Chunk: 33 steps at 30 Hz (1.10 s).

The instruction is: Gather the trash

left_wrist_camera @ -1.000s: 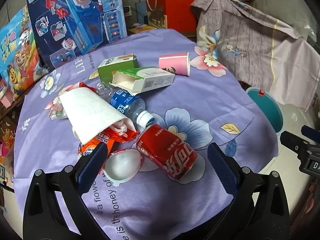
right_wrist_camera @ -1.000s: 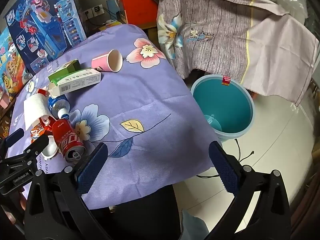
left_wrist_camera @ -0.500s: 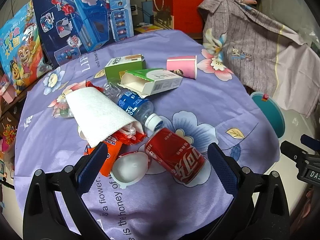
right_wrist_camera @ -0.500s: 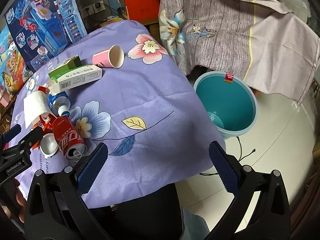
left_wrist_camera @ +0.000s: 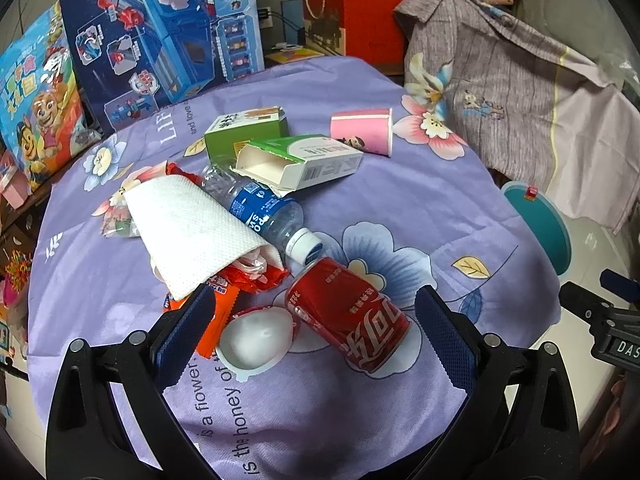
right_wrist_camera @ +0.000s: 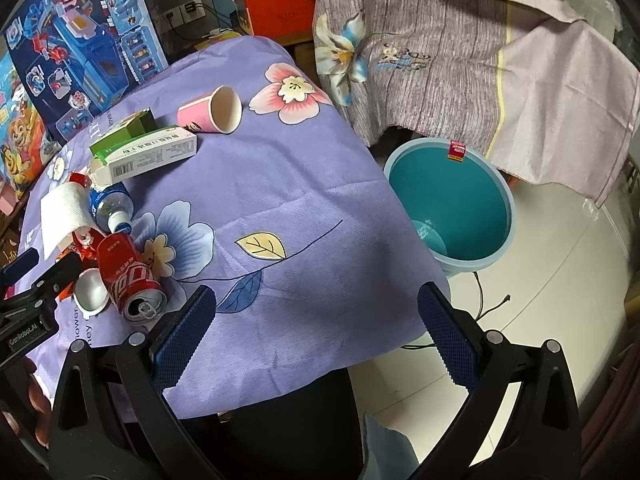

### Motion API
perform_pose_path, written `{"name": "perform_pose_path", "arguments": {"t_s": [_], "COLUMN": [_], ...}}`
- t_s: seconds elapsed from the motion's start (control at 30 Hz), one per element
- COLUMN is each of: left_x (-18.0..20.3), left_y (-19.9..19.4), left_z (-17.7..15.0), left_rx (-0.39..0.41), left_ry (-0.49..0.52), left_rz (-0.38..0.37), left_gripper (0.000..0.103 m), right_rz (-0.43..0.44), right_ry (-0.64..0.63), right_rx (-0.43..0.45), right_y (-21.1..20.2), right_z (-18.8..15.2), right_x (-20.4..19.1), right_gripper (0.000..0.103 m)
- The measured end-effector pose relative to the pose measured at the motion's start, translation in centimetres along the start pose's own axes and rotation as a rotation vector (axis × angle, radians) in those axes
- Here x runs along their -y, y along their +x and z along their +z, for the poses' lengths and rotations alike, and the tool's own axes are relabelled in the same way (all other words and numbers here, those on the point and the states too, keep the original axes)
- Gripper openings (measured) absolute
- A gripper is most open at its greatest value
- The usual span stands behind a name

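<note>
Trash lies on a purple flowered tablecloth (left_wrist_camera: pixel 400 200): a red cola can (left_wrist_camera: pixel 348 314) on its side, a white plastic lid (left_wrist_camera: pixel 256 340), an orange wrapper (left_wrist_camera: pixel 218 312), a paper towel (left_wrist_camera: pixel 192 228), a clear bottle (left_wrist_camera: pixel 264 212), an open white-green carton (left_wrist_camera: pixel 300 162), a green box (left_wrist_camera: pixel 246 130) and a pink paper cup (left_wrist_camera: pixel 362 130). My left gripper (left_wrist_camera: pixel 312 332) is open, just in front of the can and lid. My right gripper (right_wrist_camera: pixel 316 334) is open and empty over the table's near edge. A teal bucket (right_wrist_camera: pixel 452 200) stands on the floor to the right.
Toy boxes (left_wrist_camera: pixel 160 32) lean at the back left of the table. A grey-lilac cloth (right_wrist_camera: pixel 460 52) hangs behind the bucket. A black cable (right_wrist_camera: pixel 488 308) lies on the white floor. The can also shows in the right wrist view (right_wrist_camera: pixel 130 276).
My left gripper has drawn back and up a little, so the trash pile sits slightly farther off. My right gripper has shifted slightly. Both stay open.
</note>
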<state>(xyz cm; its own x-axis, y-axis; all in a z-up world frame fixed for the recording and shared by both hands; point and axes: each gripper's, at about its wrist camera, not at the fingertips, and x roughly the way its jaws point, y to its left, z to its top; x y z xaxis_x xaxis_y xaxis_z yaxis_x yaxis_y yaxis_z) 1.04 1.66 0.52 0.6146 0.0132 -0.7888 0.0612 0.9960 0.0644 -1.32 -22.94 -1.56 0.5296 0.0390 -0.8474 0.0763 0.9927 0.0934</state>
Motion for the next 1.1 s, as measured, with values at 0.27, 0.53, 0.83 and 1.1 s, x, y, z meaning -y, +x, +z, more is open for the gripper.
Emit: {"name": "perform_pose_path", "arguments": {"t_s": [0.27, 0.53, 0.83, 1.1], "left_x": [0.6, 0.6, 0.1, -0.9], "left_y": [0.7, 1.3, 2.8, 3.3], "left_z": [0.4, 0.9, 1.2, 1.2], "left_rx": [0.003, -0.001, -0.017, -0.024], "left_ry": [0.028, 0.029, 0.020, 0.009], "left_rz": [0.012, 0.006, -0.004, -0.003], "left_gripper": [0.100, 0.100, 0.100, 0.100], "right_rz": [-0.009, -0.018, -0.027, -0.020], "right_ry": [0.006, -0.001, -0.011, -0.014], "right_rx": [-0.008, -0.023, -0.049, -0.068], "right_y": [0.8, 1.7, 2.8, 3.5], "right_z": [0.6, 1.6, 1.8, 2.0], "right_x": [0.5, 0.5, 0.0, -0.5], "right_gripper": [0.097, 0.097, 0.097, 0.097]}}
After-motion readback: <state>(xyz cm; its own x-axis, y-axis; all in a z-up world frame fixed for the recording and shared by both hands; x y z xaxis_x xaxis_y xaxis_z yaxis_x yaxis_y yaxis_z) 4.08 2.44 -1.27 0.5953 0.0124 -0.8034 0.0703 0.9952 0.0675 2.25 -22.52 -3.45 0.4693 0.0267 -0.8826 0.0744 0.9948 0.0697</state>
